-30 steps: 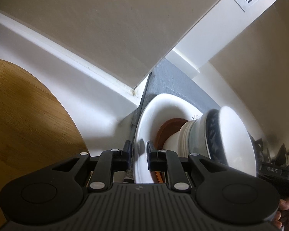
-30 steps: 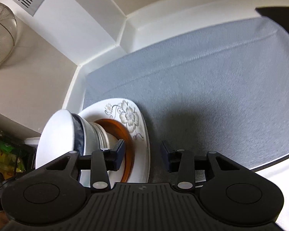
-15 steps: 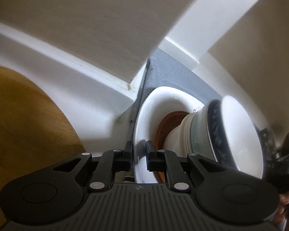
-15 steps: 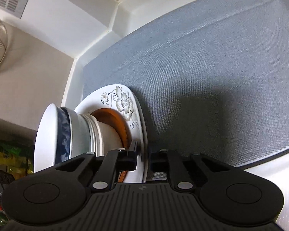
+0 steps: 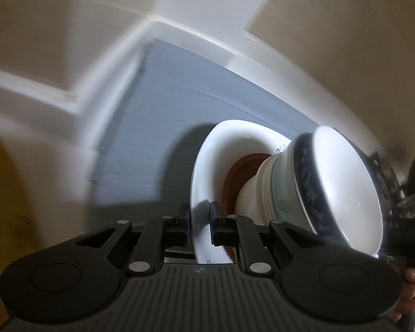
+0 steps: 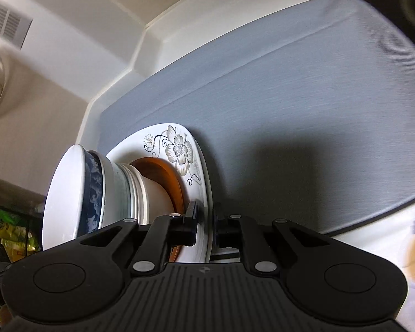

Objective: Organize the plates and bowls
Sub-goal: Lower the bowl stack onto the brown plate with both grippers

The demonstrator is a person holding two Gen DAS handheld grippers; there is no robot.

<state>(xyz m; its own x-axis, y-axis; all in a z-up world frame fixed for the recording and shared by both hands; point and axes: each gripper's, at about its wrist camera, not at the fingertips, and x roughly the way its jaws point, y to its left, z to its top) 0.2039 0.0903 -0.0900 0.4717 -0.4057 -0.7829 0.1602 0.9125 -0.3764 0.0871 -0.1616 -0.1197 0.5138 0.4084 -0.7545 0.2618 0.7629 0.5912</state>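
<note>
Already stacked, the floral plate (image 6: 179, 149) carries a brown saucer (image 6: 163, 171) and a nest of bowls (image 6: 116, 191), topped by a blue-banded bowl (image 5: 310, 182) with a white one inside it; the whole pile sits against a grey shelf liner (image 6: 290, 96) inside a white cabinet (image 5: 179, 38), though I cannot tell whether the plate touches the liner or hangs just clear of it. I have the left gripper (image 5: 199, 221) pinched narrow on one edge of the plate's rim and the right gripper (image 6: 204, 221) pinched narrow on the opposite edge, fingers (image 6: 192, 215) pressed to either face of the rim. My judgement is that the danger lies in the tall, top-heavy stack: the bowls are only nested, not held, so any tilt or uneven motion between my two hands could send them sliding off the saucer. A glazed rim in thin jaws may also slip if either grip eases. Both views are blurred, which suggests quick motion, the very thing that could unsettle the load. Packaged goods (image 6: 2, 221) crowd the left of the right view, near enough to risk a knock from the bowls.
</note>
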